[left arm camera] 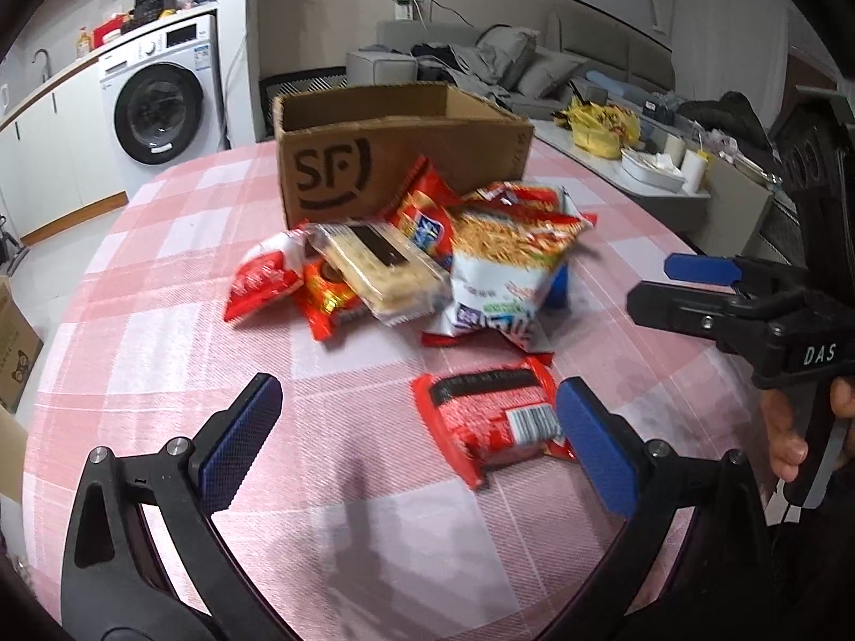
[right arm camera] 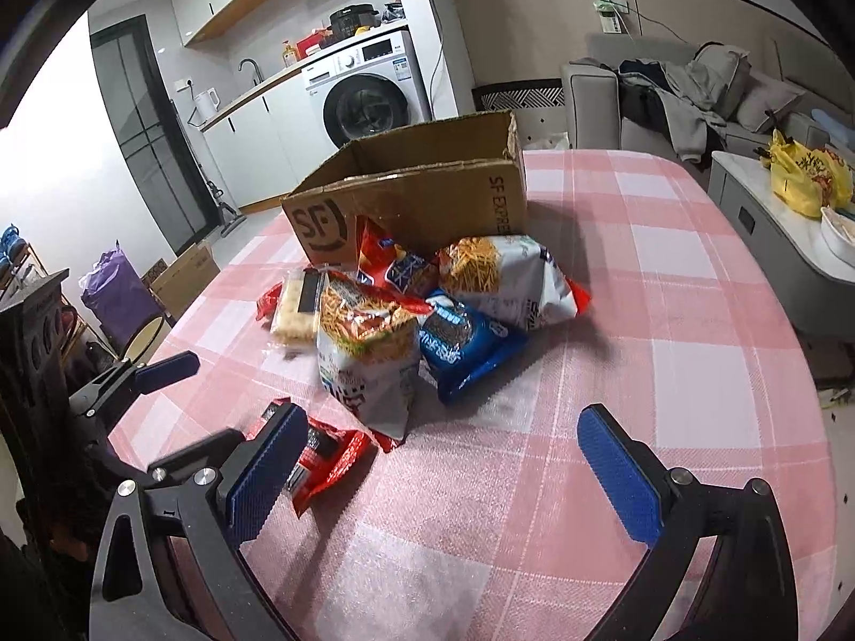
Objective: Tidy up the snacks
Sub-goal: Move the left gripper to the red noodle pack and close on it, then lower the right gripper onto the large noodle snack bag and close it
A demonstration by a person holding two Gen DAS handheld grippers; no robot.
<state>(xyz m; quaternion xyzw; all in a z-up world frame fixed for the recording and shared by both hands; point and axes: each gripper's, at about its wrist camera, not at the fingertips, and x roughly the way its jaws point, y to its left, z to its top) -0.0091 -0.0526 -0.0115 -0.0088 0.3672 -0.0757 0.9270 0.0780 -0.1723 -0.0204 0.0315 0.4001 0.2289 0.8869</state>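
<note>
A pile of snack packets (left arm camera: 406, 262) lies on the pink checked tablecloth (left arm camera: 160, 320) in front of an open cardboard box (left arm camera: 395, 144) marked SF. It includes a noodle-snack bag (left arm camera: 502, 267), a clear cracker pack (left arm camera: 379, 272) and red packets. A single red packet (left arm camera: 491, 422) lies nearer, just left of my left gripper's right pad. My left gripper (left arm camera: 422, 454) is open and empty above the cloth. My right gripper (right arm camera: 443, 481) is open and empty; the pile (right arm camera: 427, 310), the box (right arm camera: 427, 187) and a blue packet (right arm camera: 465, 347) lie ahead of it. The red packet (right arm camera: 326, 454) is by its left pad.
The right gripper (left arm camera: 748, 310) shows at the right of the left wrist view, the left gripper (right arm camera: 133, 390) at the left of the right wrist view. A washing machine (left arm camera: 160, 107) and counter stand behind. A sofa (left arm camera: 507, 64) and a low table with a yellow bag (left arm camera: 604, 128) are at right.
</note>
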